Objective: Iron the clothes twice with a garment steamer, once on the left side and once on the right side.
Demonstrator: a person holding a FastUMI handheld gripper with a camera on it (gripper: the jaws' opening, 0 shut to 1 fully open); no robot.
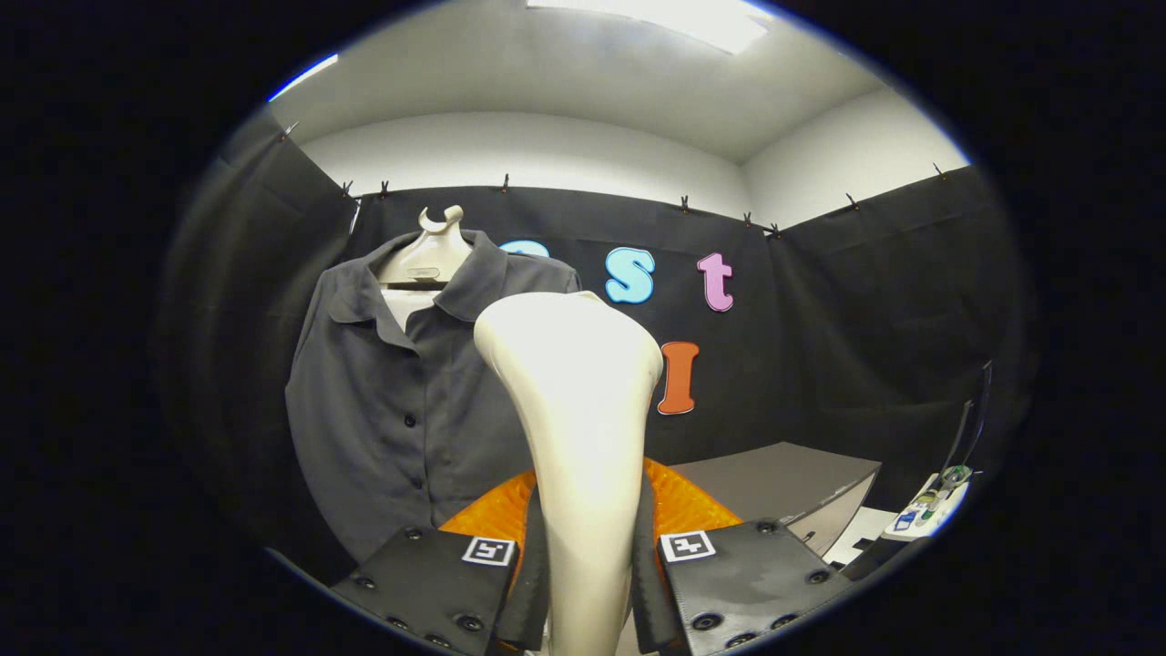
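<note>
A cream-white garment steamer (pixel 578 410) stands upright between my fingers, its broad head rising above them. My gripper (pixel 588 565) is shut on the steamer's handle, one finger (pixel 533 569) pressing each side. Beyond and to the left hangs a dark grey button-up shirt (pixel 401 410) on a pale hanger (pixel 428 255) against the black cloth wall. The steamer head overlaps the shirt's right edge in the view; I cannot tell if they touch.
An orange ribbed object (pixel 683 506) lies just behind the fingers, low down. A grey box or tabletop (pixel 783 483) sits to the right. Farther right is a white surface with small items (pixel 929 506) and a dark stand.
</note>
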